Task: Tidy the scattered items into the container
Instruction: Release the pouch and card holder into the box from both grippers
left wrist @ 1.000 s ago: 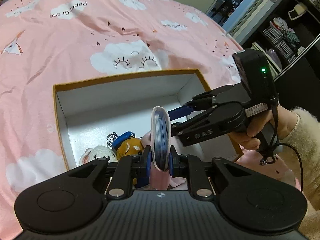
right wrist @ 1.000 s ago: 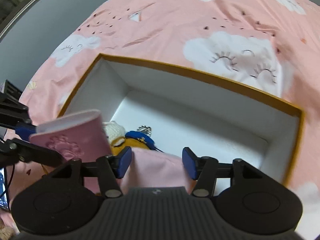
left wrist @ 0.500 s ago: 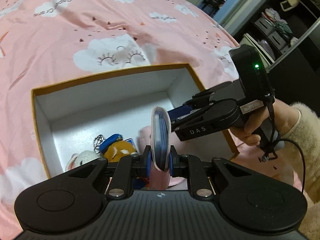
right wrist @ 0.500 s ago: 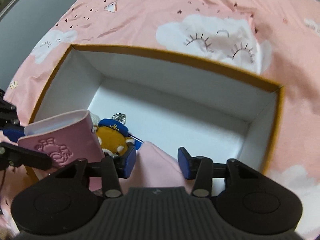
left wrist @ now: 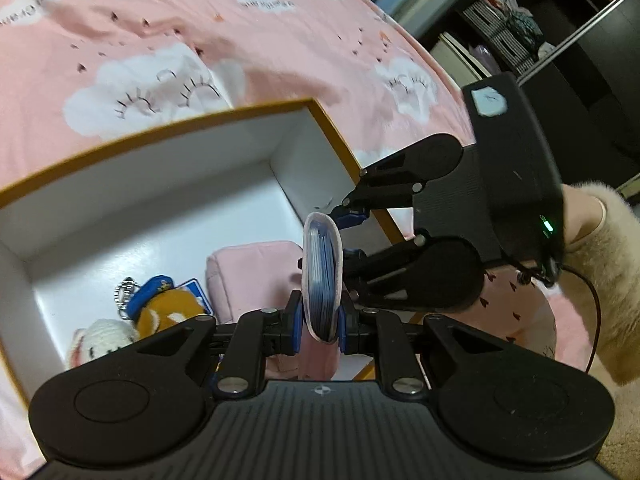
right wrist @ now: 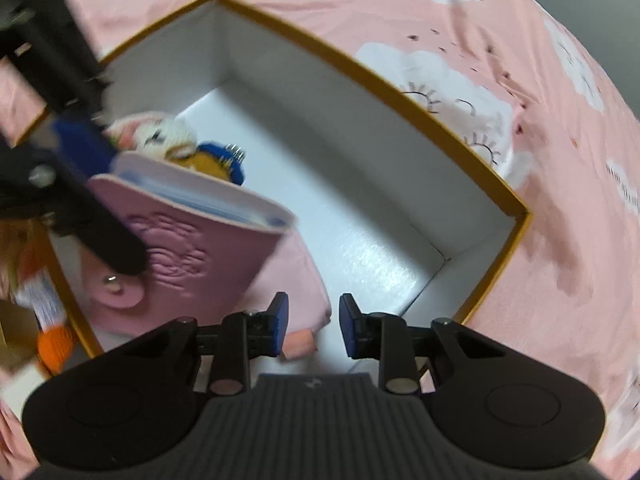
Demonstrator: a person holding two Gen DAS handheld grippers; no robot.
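My left gripper [left wrist: 319, 320] is shut on a pink wallet [left wrist: 321, 276] with blue pages, held edge-up over the near side of the white box with an orange rim [left wrist: 224, 114]. The wallet also shows in the right wrist view [right wrist: 188, 248], with the left gripper's fingers [right wrist: 100, 216] on it. My right gripper [right wrist: 312, 326] is open and empty, just over the box's near right part [right wrist: 520, 216]. Inside the box lie a pink pouch [left wrist: 244, 276], a brown plush keychain with a blue cap [left wrist: 164, 304] and a white plush [left wrist: 104, 340].
The box sits on a pink bedspread with cloud prints [left wrist: 160, 40]. Dark shelves with folded clothes [left wrist: 520, 20] stand at the far right. An orange-and-white item [right wrist: 48, 320] lies outside the box's left rim.
Both grippers moved closer over the box. The right gripper swung round toward the wallet and the box's right corner. The left gripper keeps hold of the wallet.
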